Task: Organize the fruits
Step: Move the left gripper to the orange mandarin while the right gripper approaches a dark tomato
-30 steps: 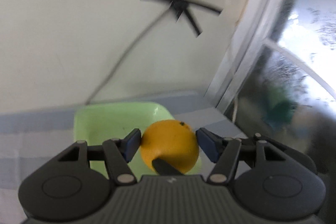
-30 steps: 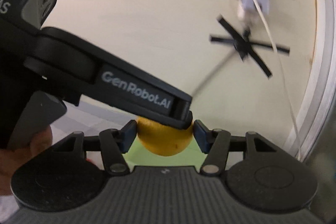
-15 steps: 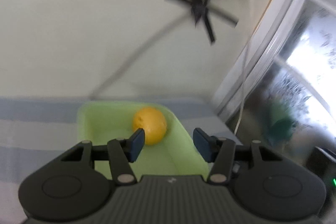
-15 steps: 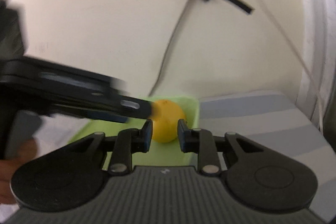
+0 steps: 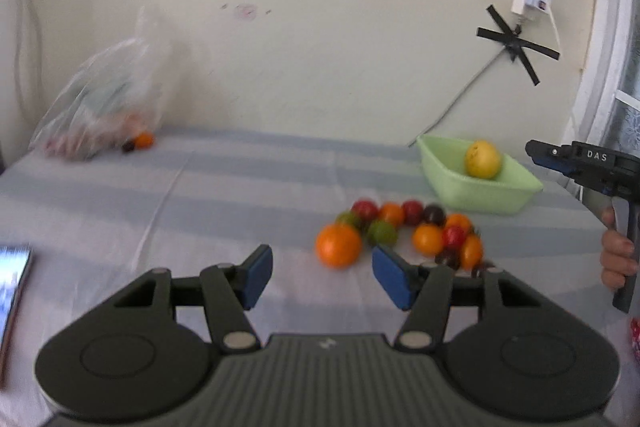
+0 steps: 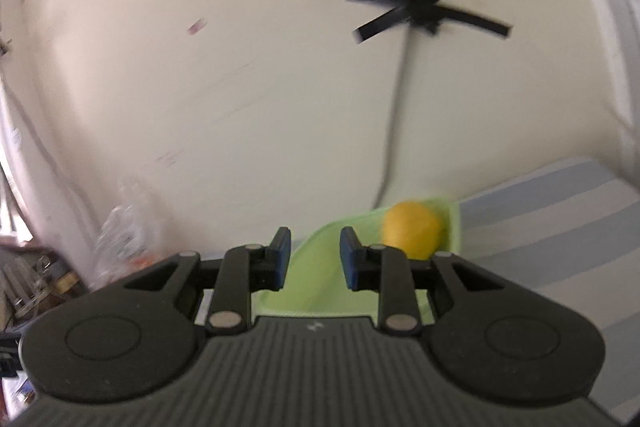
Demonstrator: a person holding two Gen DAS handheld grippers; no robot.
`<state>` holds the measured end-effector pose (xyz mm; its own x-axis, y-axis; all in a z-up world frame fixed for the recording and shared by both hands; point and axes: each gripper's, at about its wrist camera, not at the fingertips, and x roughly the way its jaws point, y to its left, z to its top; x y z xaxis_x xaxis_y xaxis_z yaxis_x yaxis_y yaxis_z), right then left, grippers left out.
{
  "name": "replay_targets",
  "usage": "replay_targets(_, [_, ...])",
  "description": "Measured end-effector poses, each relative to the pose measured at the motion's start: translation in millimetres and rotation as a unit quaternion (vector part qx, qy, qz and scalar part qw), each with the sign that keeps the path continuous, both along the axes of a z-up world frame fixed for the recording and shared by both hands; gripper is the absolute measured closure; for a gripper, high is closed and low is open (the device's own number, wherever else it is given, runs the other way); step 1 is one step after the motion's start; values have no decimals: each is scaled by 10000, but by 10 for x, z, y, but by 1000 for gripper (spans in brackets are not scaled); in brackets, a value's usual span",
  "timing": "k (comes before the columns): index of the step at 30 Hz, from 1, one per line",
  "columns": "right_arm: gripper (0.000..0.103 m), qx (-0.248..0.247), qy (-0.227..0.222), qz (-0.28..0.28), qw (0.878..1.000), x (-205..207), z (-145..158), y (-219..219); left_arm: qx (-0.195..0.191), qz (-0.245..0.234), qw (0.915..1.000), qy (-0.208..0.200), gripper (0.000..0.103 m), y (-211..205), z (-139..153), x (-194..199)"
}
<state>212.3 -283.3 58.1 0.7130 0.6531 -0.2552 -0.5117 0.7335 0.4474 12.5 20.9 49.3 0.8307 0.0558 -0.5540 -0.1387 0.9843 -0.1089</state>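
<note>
left wrist: left gripper [image 5: 322,277] half-open, empty, above orange [image 5: 338,245]

Matt striped cloth [image 5: 240,195] over the bench; glossy green plastic tub [image 5: 476,193]; crinkled clear plastic bag [image 5: 100,107]; smooth-skinned fruits [image 5: 404,231].

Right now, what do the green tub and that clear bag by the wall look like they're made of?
The green tub looks like moulded plastic: one even pastel colour, smooth walls, rounded corners. The clear bag looks like thin plastic film: see-through, crumpled and slumped over its contents, though blur hides detail.
</note>
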Motion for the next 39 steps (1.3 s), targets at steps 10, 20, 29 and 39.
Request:
replay_targets(10, [73, -460, 191, 272, 9984, -739, -124, 192, -182, -712, 9973, 33, 47, -2, -225, -273])
replay_targets(20, [73, -763, 665, -266, 9945, -1131, -342, 262, -262, -1721, 9847, -105, 47, -231, -304, -146])
replay_targets(29, [81, -717, 1196, -102, 9902, -689, -441, 348, -1014, -2068, 9729, 184, 47, -353, -510, 101])
replay_targets(39, [82, -238, 1078, 708, 9914, -825, -296, 410, -1215, -2120, 9696, 149, 36, -346, -529, 100])
